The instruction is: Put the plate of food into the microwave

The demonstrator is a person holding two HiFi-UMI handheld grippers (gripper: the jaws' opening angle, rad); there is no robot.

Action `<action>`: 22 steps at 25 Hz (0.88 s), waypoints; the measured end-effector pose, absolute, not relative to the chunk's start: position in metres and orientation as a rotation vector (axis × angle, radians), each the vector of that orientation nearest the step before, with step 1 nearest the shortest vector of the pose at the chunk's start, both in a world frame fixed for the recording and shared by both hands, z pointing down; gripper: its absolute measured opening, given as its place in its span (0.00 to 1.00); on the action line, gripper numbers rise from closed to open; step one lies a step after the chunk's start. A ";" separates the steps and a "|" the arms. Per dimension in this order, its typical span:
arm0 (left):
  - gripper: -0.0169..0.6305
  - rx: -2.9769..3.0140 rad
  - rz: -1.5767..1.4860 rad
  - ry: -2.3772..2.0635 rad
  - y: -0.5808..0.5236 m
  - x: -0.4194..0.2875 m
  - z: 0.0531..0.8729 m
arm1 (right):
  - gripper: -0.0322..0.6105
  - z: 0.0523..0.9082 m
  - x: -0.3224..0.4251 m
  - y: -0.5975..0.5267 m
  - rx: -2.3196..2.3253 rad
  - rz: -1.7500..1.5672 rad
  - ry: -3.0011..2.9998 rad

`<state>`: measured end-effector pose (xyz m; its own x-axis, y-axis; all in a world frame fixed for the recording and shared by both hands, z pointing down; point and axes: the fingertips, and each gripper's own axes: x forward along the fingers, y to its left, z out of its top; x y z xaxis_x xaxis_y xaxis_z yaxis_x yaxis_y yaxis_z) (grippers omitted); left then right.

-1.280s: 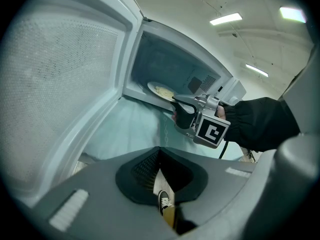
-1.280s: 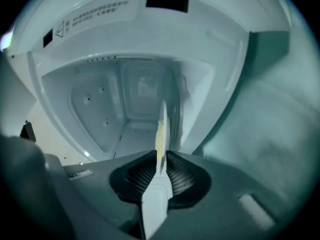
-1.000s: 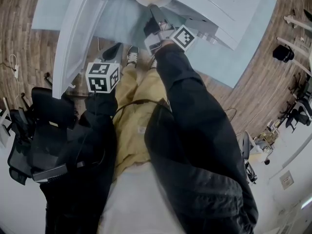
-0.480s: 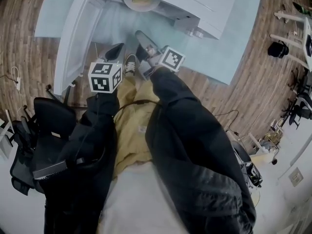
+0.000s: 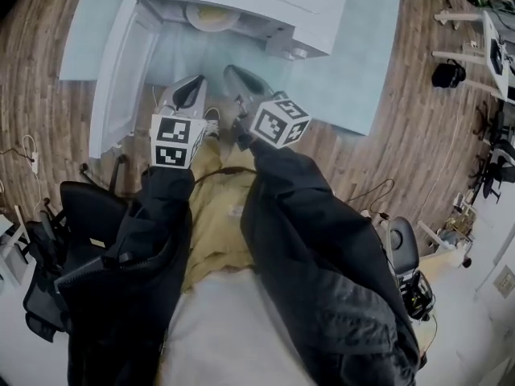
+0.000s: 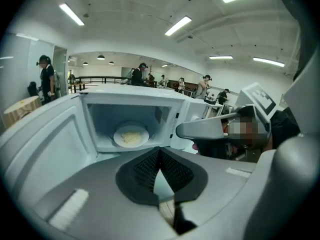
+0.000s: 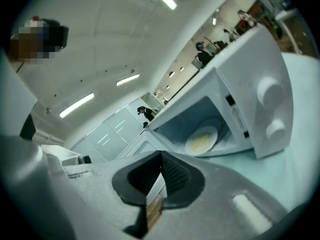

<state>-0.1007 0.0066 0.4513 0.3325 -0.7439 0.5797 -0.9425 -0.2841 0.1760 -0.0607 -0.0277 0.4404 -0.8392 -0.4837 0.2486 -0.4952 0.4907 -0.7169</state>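
The white plate of yellow food (image 5: 211, 16) lies inside the open white microwave (image 5: 265, 2), seen also as the plate (image 6: 131, 135) and plate (image 7: 201, 140) in the two gripper views. My right gripper (image 5: 231, 72) hangs in front of the oven, apart from the plate, jaws shut and empty; its pads meet in the right gripper view (image 7: 161, 158). My left gripper (image 5: 195, 83) is beside it, also shut on nothing (image 6: 160, 153). The right gripper (image 6: 202, 130) shows at the right of the left gripper view.
The microwave door (image 5: 121, 71) stands swung open to the left. The oven sits on a pale blue table (image 5: 362, 55); its two knobs (image 7: 270, 93) face right. A black office chair (image 5: 76, 215) stands on the wooden floor at my left. People stand far behind.
The right gripper has drawn back out of the microwave and away from the plate, which stays inside. Both grippers now hang side by side in front of the oven.
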 end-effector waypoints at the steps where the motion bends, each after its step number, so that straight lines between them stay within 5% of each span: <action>1: 0.03 2.134 0.538 -1.484 0.003 -0.099 0.444 | 0.04 0.429 -0.058 -0.028 0.899 1.197 -2.725; 11: 0.03 2.361 0.596 -1.586 -0.024 -0.076 0.372 | 0.04 0.320 -0.037 -0.029 0.916 0.398 -2.900; 22: 0.03 2.482 0.534 -1.695 -0.043 -0.057 0.301 | 0.05 0.261 -0.011 -0.038 0.964 0.091 -2.941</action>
